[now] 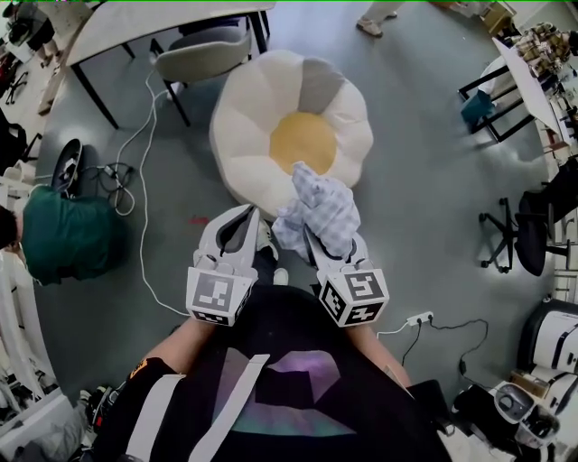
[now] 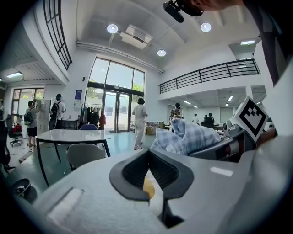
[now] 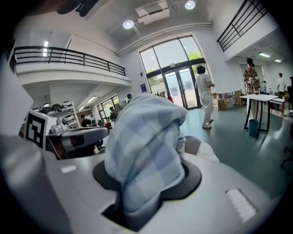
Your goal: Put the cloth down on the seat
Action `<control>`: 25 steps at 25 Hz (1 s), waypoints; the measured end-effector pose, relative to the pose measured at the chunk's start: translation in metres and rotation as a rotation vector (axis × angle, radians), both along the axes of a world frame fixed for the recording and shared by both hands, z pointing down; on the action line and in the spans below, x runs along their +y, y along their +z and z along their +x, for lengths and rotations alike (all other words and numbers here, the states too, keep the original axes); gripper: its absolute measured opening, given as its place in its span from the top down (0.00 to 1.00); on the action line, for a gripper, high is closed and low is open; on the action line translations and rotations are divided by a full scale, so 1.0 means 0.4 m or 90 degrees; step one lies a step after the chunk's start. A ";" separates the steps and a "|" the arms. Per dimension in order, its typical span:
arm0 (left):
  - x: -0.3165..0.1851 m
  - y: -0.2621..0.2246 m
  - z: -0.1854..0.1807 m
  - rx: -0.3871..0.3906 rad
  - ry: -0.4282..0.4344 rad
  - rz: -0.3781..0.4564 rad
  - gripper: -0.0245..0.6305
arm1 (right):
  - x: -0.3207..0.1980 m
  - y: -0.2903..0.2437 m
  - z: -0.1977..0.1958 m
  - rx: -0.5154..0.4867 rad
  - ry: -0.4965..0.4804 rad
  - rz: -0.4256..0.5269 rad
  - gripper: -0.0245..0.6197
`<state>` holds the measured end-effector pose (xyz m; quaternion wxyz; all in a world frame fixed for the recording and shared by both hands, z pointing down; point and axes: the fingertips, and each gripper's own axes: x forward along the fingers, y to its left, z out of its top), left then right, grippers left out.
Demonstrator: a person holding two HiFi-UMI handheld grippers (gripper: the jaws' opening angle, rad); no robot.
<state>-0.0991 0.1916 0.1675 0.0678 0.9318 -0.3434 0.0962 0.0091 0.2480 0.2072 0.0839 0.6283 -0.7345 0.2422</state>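
Note:
The seat (image 1: pixel 262 117) is a flower-shaped floor cushion with white petals and a yellow centre, lying on the grey floor ahead of me. A blue-and-white checked cloth (image 1: pixel 321 209) hangs bunched over the seat's near edge, with my right gripper (image 1: pixel 314 236) shut on it. In the right gripper view the cloth (image 3: pixel 146 146) rises out of the jaws and hides the pads. My left gripper (image 1: pixel 247 215) is beside it to the left, apart from the cloth, shut with nothing in it. In the left gripper view the fingertips (image 2: pixel 147 154) meet, and the cloth (image 2: pixel 187 137) shows to the right.
A grey chair (image 1: pixel 200 56) and a table (image 1: pixel 153 18) stand beyond the seat at the left. A person in green (image 1: pixel 70 236) crouches at the far left, by white cables (image 1: pixel 144 180). A black office chair (image 1: pixel 524 235) is at the right. A power strip (image 1: pixel 420 318) lies near my right side.

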 end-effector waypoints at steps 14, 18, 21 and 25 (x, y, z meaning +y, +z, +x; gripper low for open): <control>-0.328 0.056 0.131 -0.001 0.019 -0.009 0.96 | -0.302 0.066 0.109 0.006 0.010 -0.047 0.67; -0.412 0.069 0.152 0.006 0.012 -0.015 0.96 | -0.392 0.081 0.137 0.017 0.004 -0.056 0.67; -0.468 0.077 0.161 0.010 0.005 -0.023 0.96 | -0.446 0.093 0.152 0.022 -0.002 -0.069 0.67; -0.533 0.083 0.162 0.017 -0.006 -0.031 0.96 | -0.509 0.110 0.152 0.028 -0.018 -0.087 0.67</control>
